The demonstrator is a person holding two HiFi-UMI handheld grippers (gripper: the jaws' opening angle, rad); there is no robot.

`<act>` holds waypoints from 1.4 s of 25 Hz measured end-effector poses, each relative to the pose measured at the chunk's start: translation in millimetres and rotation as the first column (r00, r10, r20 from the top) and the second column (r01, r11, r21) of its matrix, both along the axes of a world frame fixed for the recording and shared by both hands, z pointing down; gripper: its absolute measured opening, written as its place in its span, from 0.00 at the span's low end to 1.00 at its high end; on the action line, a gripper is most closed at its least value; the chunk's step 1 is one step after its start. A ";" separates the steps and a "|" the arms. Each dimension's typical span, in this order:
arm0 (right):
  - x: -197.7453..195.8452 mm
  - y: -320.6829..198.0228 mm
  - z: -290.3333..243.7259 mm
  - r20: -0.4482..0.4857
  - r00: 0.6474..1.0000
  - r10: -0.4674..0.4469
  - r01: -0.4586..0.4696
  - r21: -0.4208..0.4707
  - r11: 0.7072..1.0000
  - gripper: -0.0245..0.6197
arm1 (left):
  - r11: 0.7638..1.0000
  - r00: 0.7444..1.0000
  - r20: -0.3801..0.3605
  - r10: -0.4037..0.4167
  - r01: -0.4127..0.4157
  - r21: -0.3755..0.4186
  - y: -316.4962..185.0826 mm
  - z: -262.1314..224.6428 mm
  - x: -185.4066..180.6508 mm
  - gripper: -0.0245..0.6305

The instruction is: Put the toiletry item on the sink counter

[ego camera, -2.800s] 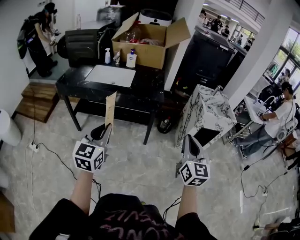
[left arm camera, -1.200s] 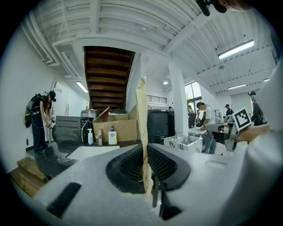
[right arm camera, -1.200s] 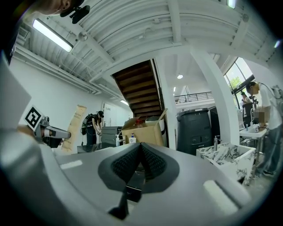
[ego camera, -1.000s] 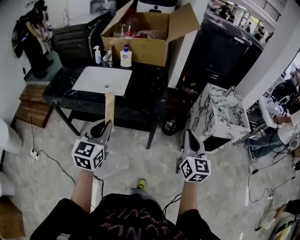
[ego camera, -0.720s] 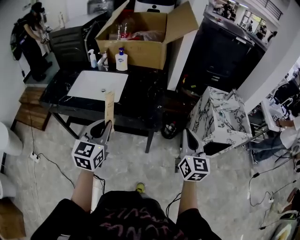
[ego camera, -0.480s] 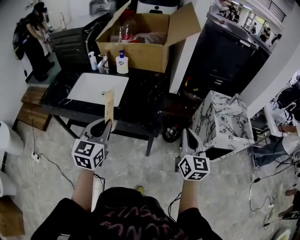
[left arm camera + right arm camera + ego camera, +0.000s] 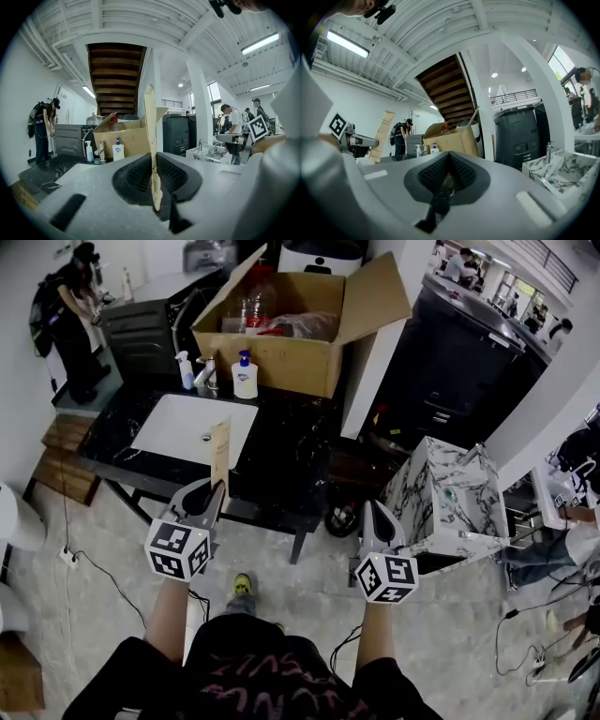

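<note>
Tan kraft paper forms the flat packet (image 7: pixel 150 140) that stands upright with its lower end pinched between the ribbed black pads of the left gripper (image 7: pixel 154 177), whose jaws are clamped on it. The right gripper (image 7: pixel 449 171) has its jaws pressed together with nothing between them. Both are held over the pale floor in front of the black marbled sink counter (image 7: pixel 286 451), not touching it, the left gripper (image 7: pixel 214 489) nearer the counter's white rectangular basin (image 7: pixel 187 426) and the right gripper (image 7: pixel 371 513) off its right end. At the counter's back edge stand a white pump bottle (image 7: pixel 245 377) and a small spray bottle (image 7: pixel 186 372), and behind them an open brown cardboard box (image 7: pixel 286 352). Right of the counter sits a white marble-patterned cabinet (image 7: pixel 441 498).
</note>
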State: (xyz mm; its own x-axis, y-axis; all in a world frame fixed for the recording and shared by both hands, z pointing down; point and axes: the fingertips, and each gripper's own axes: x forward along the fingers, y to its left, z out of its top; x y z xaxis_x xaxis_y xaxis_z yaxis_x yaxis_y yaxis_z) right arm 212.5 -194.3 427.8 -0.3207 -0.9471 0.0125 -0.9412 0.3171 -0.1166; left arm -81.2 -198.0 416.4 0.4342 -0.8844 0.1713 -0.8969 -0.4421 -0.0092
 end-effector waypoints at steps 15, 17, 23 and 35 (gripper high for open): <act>-15.4 -79.9 2.1 -0.018 0.999 0.051 -0.052 -0.019 0.998 0.06 | 0.999 0.998 -0.036 0.046 -0.047 -0.014 -98.1 9.7 -15.0 0.08; -21.1 -91.2 1.5 -0.020 0.998 0.057 -0.058 -0.022 0.998 0.06 | 0.998 0.998 -0.042 0.057 -0.057 -0.020 -111.9 12.2 -18.3 0.08; -28.4 -119.9 -4.5 -0.038 0.995 0.093 -0.094 -0.027 0.995 0.06 | 0.995 0.994 -0.055 0.097 -0.099 -0.032 -148.7 13.0 -23.5 0.08; -48.9 -160.9 -10.0 -0.049 0.984 0.169 -0.170 -0.025 0.985 0.06 | 0.980 0.978 -0.078 0.191 -0.195 -0.042 -208.4 14.8 -32.7 0.08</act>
